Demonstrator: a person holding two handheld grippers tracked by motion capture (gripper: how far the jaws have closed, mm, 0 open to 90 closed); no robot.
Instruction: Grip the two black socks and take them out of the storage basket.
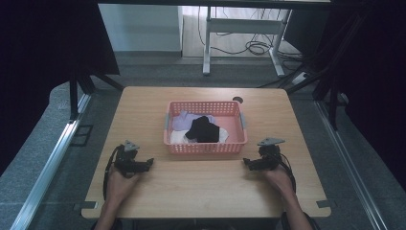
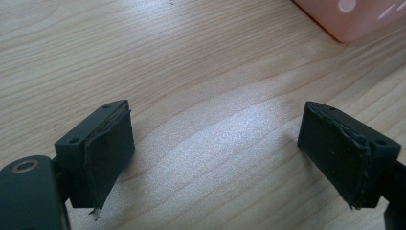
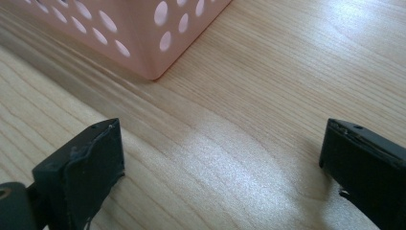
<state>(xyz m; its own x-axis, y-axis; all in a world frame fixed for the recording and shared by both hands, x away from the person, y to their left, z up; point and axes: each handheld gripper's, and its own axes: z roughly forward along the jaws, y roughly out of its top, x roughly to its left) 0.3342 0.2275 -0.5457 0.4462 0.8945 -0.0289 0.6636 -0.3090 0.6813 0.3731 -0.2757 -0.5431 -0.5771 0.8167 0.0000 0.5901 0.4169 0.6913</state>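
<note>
A pink perforated basket [image 1: 206, 147] stands in the middle of the wooden table [image 1: 201, 191]. Inside it lie a black garment [image 1: 203, 129], a lilac one [image 1: 182, 120] and a white one [image 1: 178, 137]. My left gripper [image 1: 147, 164] rests on the table near the basket's front left corner, jaws wide open over bare wood [image 2: 215, 143]. My right gripper [image 1: 247, 163] rests by the front right corner, also open with nothing between its jaws [image 3: 220, 167]. A corner of the basket [image 3: 143, 43] lies just ahead of the right gripper, and a corner of the basket [image 2: 354, 19] is at the upper right of the left gripper view.
A round cable hole [image 1: 237, 99] sits in the table behind the basket. Metal brackets [image 1: 323, 203] stick out at the table's front corners. Beyond the table stand a white desk frame [image 1: 239, 28] and loose cables [image 1: 258, 47] on the floor.
</note>
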